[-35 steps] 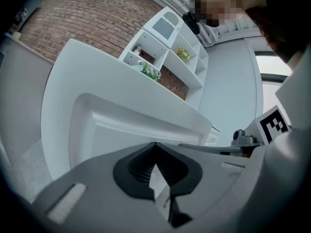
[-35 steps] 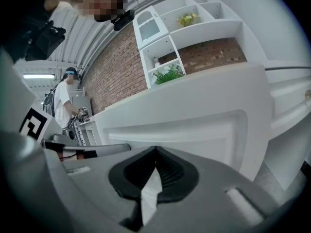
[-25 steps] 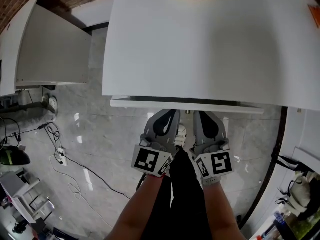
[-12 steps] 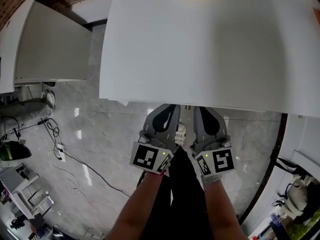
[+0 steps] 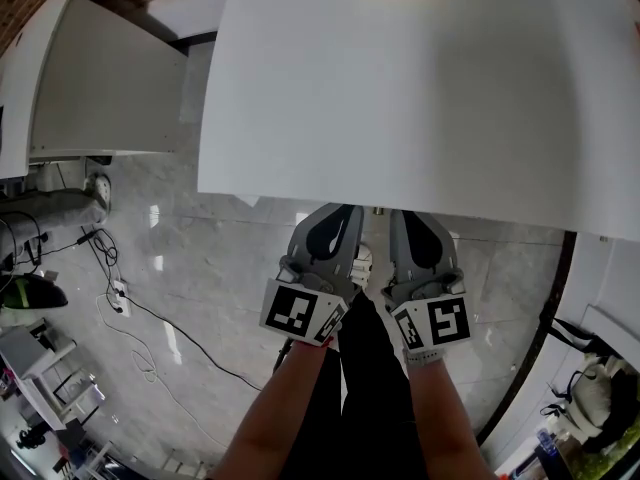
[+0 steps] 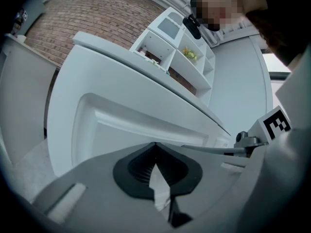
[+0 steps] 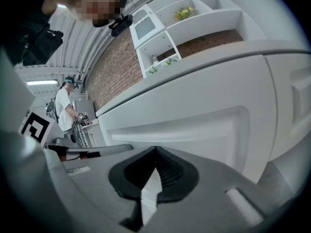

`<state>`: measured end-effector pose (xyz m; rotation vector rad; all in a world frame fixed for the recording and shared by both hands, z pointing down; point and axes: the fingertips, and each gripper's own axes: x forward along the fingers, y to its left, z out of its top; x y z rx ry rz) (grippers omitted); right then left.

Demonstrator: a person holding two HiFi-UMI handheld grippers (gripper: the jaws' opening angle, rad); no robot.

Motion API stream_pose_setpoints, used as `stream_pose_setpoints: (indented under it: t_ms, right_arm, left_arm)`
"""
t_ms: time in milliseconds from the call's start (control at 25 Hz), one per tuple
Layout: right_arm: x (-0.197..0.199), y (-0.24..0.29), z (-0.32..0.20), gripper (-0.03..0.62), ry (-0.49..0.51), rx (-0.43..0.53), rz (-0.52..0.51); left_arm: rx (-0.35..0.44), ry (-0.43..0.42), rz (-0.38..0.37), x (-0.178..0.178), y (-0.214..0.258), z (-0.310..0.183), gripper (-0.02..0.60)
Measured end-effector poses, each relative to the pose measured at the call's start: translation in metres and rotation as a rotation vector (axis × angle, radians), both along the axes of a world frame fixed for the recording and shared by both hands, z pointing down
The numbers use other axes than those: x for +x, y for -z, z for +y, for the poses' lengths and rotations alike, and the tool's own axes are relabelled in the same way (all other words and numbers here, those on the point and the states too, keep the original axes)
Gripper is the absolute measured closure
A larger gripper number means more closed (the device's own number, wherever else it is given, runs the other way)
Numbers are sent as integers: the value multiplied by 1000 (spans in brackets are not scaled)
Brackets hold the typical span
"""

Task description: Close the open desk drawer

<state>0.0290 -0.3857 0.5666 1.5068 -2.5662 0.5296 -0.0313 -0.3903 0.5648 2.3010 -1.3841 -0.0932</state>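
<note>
Drawer front (image 7: 204, 123) lies straight ahead of both grippers, tucked under the desk top (image 5: 400, 98), its length running left to right. Left gripper (image 5: 340, 218) and right gripper (image 5: 405, 218) sit side by side, equally near, jaws pressed together, empty.

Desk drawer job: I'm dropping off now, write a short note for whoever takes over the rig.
Left tongs: shut, empty, pointed at the drawer front.
Right tongs: shut, empty, beside the left, facing the same panel.
Done: in the head view nothing sticks out past the desk top.
Left: check the drawer front sits flush, which I can't tell; if not, one last push, then back off.
</note>
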Motion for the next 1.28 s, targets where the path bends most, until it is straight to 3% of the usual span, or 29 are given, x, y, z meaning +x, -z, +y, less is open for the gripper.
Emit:
stream_pose_setpoints:
  t_ms: [600,1080,1280]
  right_arm:
    - [22,20,35,594,-51,34,-20]
    - [29,109,118,594,-48,182,-18]
    - [35,140,159,594,-47,197,-23]
  left_arm:
    - [48,-32,-31,-3,25,31,578]
    - [157,-63,-44,-13,100,113,578]
    - [188,-68,-29,-21,134,150,578]
